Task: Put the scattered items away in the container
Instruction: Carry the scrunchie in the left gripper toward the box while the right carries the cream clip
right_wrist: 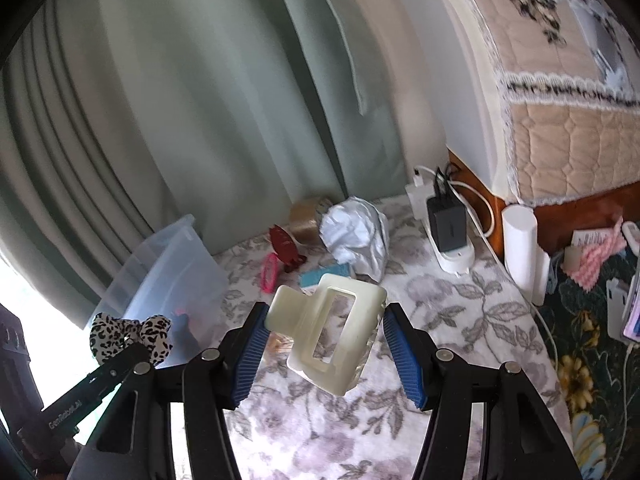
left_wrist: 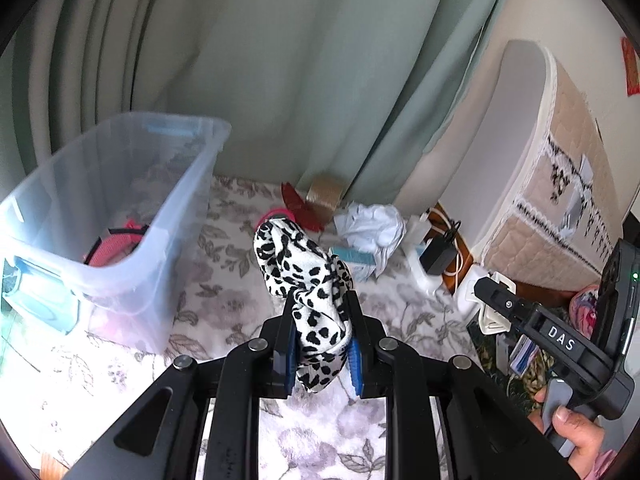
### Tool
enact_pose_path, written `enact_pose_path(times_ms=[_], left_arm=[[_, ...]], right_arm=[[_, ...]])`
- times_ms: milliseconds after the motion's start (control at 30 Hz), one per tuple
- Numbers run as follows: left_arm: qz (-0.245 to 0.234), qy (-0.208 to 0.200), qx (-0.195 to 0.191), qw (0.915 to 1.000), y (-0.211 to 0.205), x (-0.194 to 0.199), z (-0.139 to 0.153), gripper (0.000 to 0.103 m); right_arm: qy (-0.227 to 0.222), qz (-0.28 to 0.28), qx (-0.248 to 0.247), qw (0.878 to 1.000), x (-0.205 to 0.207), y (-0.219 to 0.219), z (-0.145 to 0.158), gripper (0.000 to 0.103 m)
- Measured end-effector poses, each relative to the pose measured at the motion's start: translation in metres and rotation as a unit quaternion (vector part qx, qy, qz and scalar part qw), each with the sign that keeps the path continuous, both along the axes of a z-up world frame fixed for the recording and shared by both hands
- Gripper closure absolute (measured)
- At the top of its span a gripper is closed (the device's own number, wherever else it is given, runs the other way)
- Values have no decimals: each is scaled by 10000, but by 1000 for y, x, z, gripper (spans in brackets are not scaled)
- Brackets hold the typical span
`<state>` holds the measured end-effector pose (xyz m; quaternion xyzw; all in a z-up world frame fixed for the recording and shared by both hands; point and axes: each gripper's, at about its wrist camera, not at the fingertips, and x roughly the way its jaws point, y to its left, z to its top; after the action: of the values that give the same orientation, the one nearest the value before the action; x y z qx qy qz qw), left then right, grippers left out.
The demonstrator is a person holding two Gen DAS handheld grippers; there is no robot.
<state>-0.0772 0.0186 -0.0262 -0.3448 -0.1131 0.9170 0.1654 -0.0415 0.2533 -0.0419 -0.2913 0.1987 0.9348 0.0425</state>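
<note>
- The left gripper [left_wrist: 322, 320] is pinched nearly closed on a black-and-white spotted scrunchie [left_wrist: 304, 272], lifted clear of the flowered cloth [left_wrist: 224, 248].
- The right gripper [right_wrist: 326, 338] stands about half open, its blue pads [right_wrist: 250, 356] clamped on a cream hair clip [right_wrist: 332, 332], tilted and raised.
- The clear bin [left_wrist: 120, 200] sits at ten o'clock from the scrunchie, with pink items in it.
- At twelve o'clock lie a pink ring [right_wrist: 270, 272], a red clip [right_wrist: 285, 245] and crumpled white paper [right_wrist: 356, 236].
</note>
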Motion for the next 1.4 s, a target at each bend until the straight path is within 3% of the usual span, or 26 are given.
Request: enact_pose_path(times_ms=[400, 800, 1400], left_arm=[[352, 449, 227, 9981, -39, 20, 32, 82], [772, 648, 515, 9936, -86, 27, 46, 82], [1255, 651, 693, 9875, -142, 26, 37, 82]], right_arm=[[393, 386, 307, 9980, 4, -42, 40, 41], [608, 869, 511, 9930, -10, -91, 67, 41], [515, 1630, 735, 9825, -43, -159, 66, 41]])
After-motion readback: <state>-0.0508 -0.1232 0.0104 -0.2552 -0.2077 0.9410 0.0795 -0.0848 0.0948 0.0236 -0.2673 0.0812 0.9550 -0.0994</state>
